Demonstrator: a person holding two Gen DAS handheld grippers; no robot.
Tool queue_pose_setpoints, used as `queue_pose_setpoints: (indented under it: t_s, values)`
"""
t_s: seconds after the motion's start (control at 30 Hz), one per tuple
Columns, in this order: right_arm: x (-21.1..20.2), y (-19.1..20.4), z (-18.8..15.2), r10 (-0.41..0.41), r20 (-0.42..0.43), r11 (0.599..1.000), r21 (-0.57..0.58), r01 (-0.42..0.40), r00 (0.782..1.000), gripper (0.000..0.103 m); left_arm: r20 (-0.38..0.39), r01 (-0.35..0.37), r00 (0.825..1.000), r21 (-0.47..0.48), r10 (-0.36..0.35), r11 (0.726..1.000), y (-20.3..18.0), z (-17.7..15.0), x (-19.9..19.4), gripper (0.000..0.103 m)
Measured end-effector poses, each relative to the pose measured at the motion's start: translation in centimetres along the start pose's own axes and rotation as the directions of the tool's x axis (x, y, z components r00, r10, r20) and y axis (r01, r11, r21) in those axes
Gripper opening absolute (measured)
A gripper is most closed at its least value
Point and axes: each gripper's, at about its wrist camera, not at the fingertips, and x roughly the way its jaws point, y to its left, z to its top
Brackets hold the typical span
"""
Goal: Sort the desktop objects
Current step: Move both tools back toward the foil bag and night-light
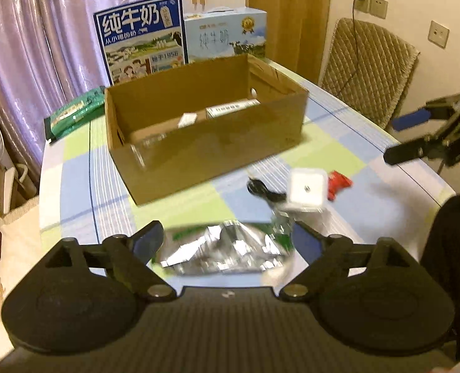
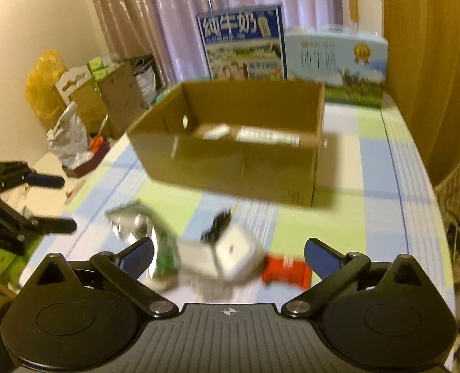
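Note:
An open cardboard box (image 1: pixel 205 152) stands mid-table on the checked cloth, with small white boxes (image 1: pixel 233 107) inside. In front of it lie a black cable (image 1: pixel 261 189), a white square charger (image 1: pixel 307 189) and a red packet (image 1: pixel 338 183). A crumpled silver foil packet (image 1: pixel 226 251) lies between my left gripper's (image 1: pixel 228 242) spread fingers; the gripper is open. My right gripper (image 2: pixel 230 248) is open too, hovering over the white charger (image 2: pixel 236 248), with the red packet (image 2: pixel 285 273) by its right finger. Each gripper shows in the other's view: right gripper (image 1: pixel 397 138), left gripper (image 2: pixel 62 203).
Two milk cartons (image 1: pixel 142 37) (image 1: pixel 226 35) stand behind the box, and a green packet (image 1: pixel 74 113) lies at the table's back left. A padded chair (image 1: pixel 366 68) is at the right. Bags and boxes (image 2: pixel 83 105) crowd a side surface on the left.

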Motion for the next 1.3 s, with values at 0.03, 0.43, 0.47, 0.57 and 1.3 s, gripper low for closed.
queue_pose_setpoints:
  t_s: [0.03,0.43,0.47,0.57,1.3]
  values:
    - [0.0,0.1,-0.8,-0.001,-0.016,1.000,-0.002,0.001,1.000,0.101,-0.004,0.008,1.000,-0.002,-0.008,1.000,-0.1,-0.5,-0.1,0.090]
    - [-1.2,-0.2,-5.5,-0.049,-0.075,0.998,-0.047,0.045,0.996,0.101,-0.048,0.018,0.999,0.065,-0.015,0.998,-1.5,-3.9,-1.3,0.092]
    - [-1.2,-0.3,-5.6,-0.054,-0.078,0.997,-0.049,0.051,0.996,0.101,-0.051,0.019,0.999,0.073,-0.015,0.997,-1.5,-4.0,-1.3,0.092]
    - [-1.5,-0.7,-5.8,-0.068,-0.082,0.996,-0.063,0.063,0.994,0.101,-0.058,0.029,0.998,0.091,-0.024,0.995,-1.5,-4.4,-1.3,0.092]
    - [2.6,-3.4,-5.5,-0.107,-0.150,0.993,-0.074,0.097,0.983,0.101,-0.139,0.030,0.990,0.210,-0.001,0.977,0.2,-4.5,3.8,0.092]
